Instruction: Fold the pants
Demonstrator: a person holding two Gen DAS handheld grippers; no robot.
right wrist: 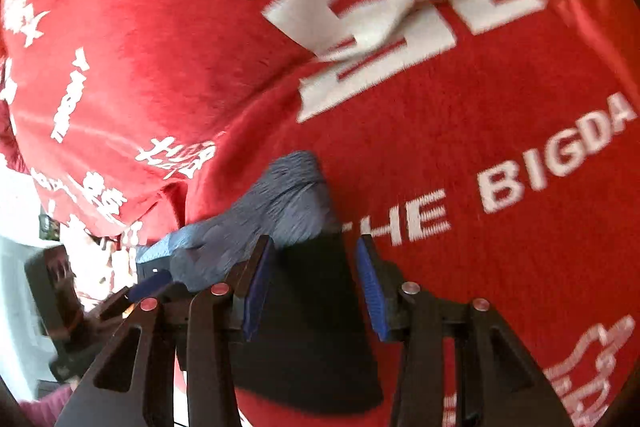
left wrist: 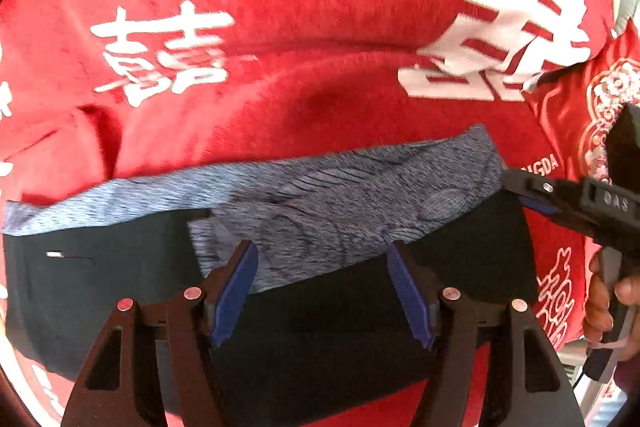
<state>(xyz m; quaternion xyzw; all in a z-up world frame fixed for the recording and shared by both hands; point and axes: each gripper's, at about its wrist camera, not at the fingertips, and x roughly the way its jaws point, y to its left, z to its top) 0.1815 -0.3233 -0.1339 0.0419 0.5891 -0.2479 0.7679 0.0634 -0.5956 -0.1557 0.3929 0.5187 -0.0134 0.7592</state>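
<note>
With both claws spread wide and gripping nothing, we judge that we stand between folds, about to take a fresh hold on the pants. Our left claw hangs just above the middle of the garment, its blue pads parted over the place where the heathered grey-blue lining of the waistband turns out across the black cloth. Our right claw straddles the narrow black end of the pants at their right side, its jaws likewise apart, with the grey-blue band bunched just beyond the fingertips; from the left wrist view that same claw shows at the right edge of the garment, carried in a bare hand. The pants lie as a broad black band, seemingly already folded at least once, on a red blanket printed with large white characters and lettering, which covers whatever lies beneath, so we cannot tell whether that is a surface or a bed. The blanket is rumpled, with a ridge running behind the waistband. Next, in our judgement, each claw must come down and close on an edge through all the layers, so that the lining does not slip loose, and then we carry one end over the other. Both views are blurred, so finer seams escape us.
</note>
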